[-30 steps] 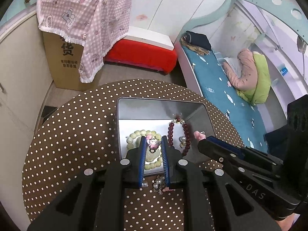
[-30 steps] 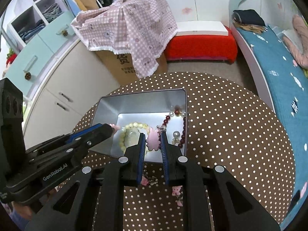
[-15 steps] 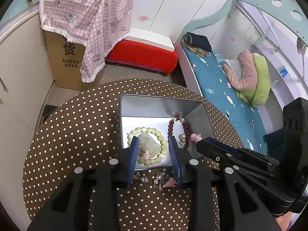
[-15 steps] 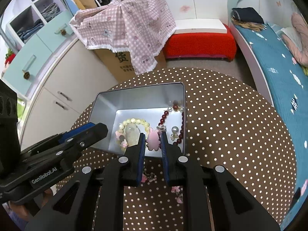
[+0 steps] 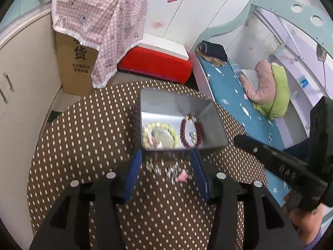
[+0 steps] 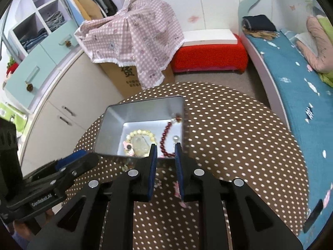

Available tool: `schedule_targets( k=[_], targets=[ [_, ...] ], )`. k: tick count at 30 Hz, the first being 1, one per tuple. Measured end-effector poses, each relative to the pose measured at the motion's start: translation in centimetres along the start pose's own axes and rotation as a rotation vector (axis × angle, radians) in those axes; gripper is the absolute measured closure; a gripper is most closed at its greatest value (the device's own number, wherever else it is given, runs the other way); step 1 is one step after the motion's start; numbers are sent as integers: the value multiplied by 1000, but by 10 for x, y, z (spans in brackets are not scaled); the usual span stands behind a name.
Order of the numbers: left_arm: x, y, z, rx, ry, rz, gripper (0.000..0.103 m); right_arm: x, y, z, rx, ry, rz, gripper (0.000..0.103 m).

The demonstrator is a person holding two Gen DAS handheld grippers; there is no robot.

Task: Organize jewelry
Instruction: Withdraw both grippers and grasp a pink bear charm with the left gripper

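A silver metal tin (image 5: 158, 98) (image 6: 110, 125) sits on the round brown polka-dot table (image 5: 87, 137) (image 6: 239, 137). Inside lie a pale yellow-green bead bracelet (image 5: 160, 134) (image 6: 141, 134), a dark red bead bracelet (image 5: 190, 133) (image 6: 165, 139), a small pink charm (image 6: 127, 145) and a pearl piece (image 6: 176, 138). Loose pearl and pink pieces (image 5: 172, 169) lie on the cloth just before the tin. My left gripper (image 5: 166, 160) is open and empty over them. My right gripper (image 6: 165, 152) is open at the tin's near edge, with small pink pieces (image 6: 179, 191) on the cloth beneath it.
A cardboard box under a pink checked cloth (image 5: 97, 25) (image 6: 133, 39) and a red stool (image 5: 156, 62) (image 6: 210, 54) stand beyond the table. A bed with blue sheet (image 5: 239, 95) (image 6: 295, 87) is to the right, cabinets (image 6: 52, 95) to the left.
My left gripper let go of a charm into the tin, opened wide and drew back. My right gripper opened; the pink flower charm it held is gone from its fingers. Both pulled back.
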State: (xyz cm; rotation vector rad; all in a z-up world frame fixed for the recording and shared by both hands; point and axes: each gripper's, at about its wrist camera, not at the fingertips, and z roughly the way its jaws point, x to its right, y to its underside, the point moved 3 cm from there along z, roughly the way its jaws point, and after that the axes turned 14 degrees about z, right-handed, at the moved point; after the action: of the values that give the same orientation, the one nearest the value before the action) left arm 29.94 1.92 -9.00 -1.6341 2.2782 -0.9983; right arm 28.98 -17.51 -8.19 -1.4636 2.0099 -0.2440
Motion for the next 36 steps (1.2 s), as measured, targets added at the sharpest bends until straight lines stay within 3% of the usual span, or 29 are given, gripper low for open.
schedule_targets(
  k=[8,16,23,24,28,35,36],
  targets=[
    [24,28,23,-84,22,18,56,47,25,-10,-18,72,49,79],
    [48,30,49,-91,11,55,56,82,51,-1,-70,95,85,71],
    [53,24,68,-94,-6,81,58,86,59,5,-88,74,94,70],
    [53,23,70,-93,-11,87,59,87,59,6,-89,71,96,70],
    [56,22,79,-110,-30,125,83,88,60,8,-93,57,102,70],
    [54,23,85,-126,-39,141,84,85,58,13,-97,45,101,70],
    [54,23,86,-129,-46,146,88,85,57,13,-98,43,99,70]
  ],
)
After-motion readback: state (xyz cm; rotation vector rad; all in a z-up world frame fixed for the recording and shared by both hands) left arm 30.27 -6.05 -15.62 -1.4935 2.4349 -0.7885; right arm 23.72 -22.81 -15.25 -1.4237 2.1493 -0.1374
